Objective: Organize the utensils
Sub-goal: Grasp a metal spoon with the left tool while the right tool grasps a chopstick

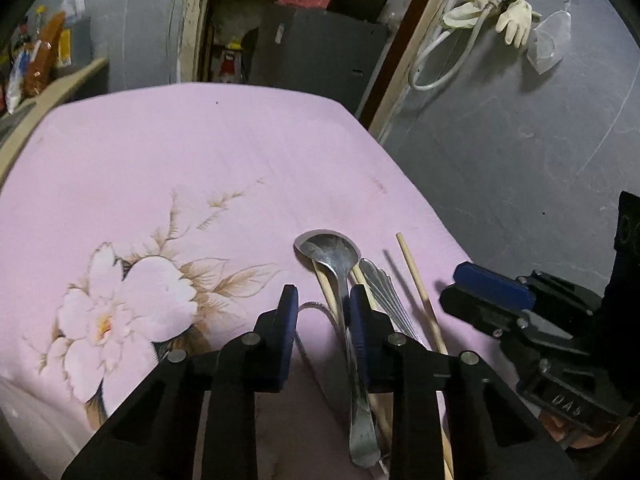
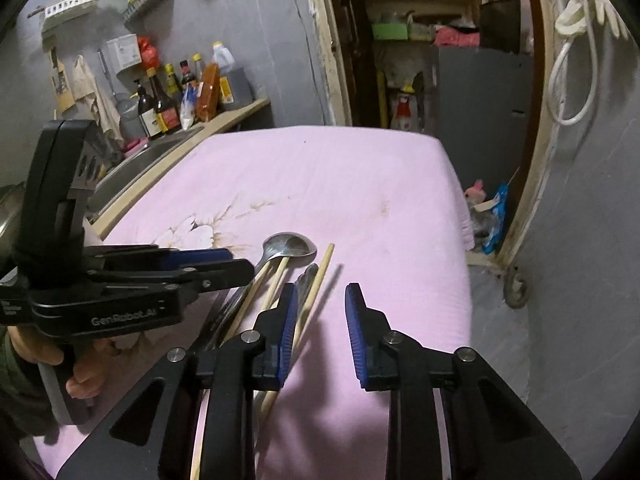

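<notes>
- Over the heap's near end, the left hand-held gripper (image 1: 324, 294) points steeply down with its blue pads partly spread. The spoon's handle runs up the gap hard by one pad, but nothing is pinched.
- Just to its side, the right hand-held gripper (image 2: 322, 290) is also partly spread and empty. The outermost chopstick passes beside and beneath one finger, not between the pads. With one tool at each flank of the heap, the likely aim is to pull single pieces out of it.
- On the near edge of the pink, flower-printed bench (image 1: 200, 152), the utensils lie in one loose pile, roughly parallel and overlapping. They look unsorted, so the task seems barely begun.
- By count:
  - one spoon (image 1: 328, 246), bowl pointing away;
  - one second metal piece, seen as a fluted handle (image 1: 380, 284), its head hidden;
  - three wooden chopsticks (image 1: 416, 280) in view, two under the spoon and one apart; a fourth may be covered.
- A thin metal loop (image 1: 316, 306) shows between the left pads; what it belongs to cannot be told.
- A person's hand (image 2: 86, 372) grips the left tool's handle.
</notes>
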Demonstrator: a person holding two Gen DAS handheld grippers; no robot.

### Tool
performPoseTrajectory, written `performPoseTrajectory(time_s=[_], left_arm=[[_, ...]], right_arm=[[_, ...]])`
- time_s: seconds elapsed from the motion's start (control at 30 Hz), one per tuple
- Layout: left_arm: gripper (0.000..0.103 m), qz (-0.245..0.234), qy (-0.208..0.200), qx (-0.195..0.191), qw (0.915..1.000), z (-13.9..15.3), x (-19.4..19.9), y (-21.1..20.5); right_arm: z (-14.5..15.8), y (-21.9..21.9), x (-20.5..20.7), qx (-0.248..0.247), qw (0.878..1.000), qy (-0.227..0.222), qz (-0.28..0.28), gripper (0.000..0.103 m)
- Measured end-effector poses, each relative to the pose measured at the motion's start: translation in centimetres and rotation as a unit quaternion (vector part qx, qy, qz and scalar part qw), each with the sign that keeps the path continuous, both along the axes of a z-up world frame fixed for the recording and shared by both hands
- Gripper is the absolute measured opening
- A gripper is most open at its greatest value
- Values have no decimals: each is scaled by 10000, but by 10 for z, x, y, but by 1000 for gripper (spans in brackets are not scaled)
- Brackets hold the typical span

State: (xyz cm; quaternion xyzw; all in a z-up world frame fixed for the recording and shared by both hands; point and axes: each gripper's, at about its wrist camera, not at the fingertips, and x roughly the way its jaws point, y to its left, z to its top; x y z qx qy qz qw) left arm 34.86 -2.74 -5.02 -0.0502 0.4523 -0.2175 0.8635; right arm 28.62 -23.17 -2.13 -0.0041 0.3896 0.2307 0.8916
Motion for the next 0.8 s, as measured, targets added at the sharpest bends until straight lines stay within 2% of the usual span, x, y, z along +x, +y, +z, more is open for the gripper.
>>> performPoseTrajectory(time_s=[0.13,0.3,0.6,0.8], left_arm=[[20,-126,129,-78,9998,3,9,2],[9,-255,304,-129,9991,6,15,8],[9,-459,525,-16,9976,6,20,-1],[9,-538,696,30,9961,8,32,-14]], right_arm=[[-6,4,10,-26,9999,165,32,22],[-12,4,17,-16,9993,371,62,18],[-16,0,26,88,9982,591,37,11],[-17,0,28,148,9976,677,19,11]])
